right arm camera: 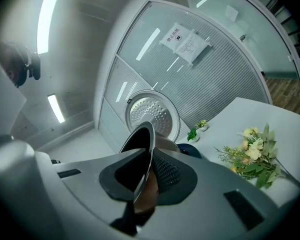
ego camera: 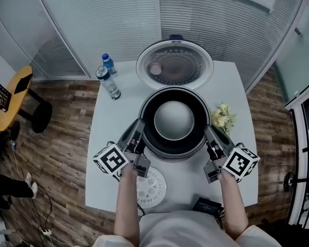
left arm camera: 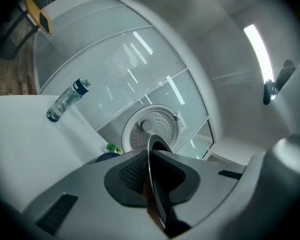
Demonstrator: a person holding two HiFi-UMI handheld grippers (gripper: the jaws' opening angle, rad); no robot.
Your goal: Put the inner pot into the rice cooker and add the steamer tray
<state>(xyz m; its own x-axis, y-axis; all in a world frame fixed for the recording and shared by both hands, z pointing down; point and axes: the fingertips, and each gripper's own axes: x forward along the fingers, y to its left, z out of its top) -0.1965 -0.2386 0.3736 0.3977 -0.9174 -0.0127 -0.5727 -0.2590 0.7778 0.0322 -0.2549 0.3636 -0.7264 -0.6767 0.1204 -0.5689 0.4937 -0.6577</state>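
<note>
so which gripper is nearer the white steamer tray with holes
Left. The left gripper, clamped on the left rim of the dark inner pot, sits just beside the white perforated steamer tray; the right gripper grips the opposite rim, farther away.

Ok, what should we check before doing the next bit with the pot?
1. Left claw shut on the inner pot rim: ok.
2. Right claw shut on the opposite rim: ok.
3. The lid open, standing behind the pot: ok.
4. Pot seated all the way down: cannot tell, it hides what is under it.
5. Steamer tray waiting on the table, at the near edge: ok.
6. Flowers clear of the right claw: cannot tell, they look very close.
</note>
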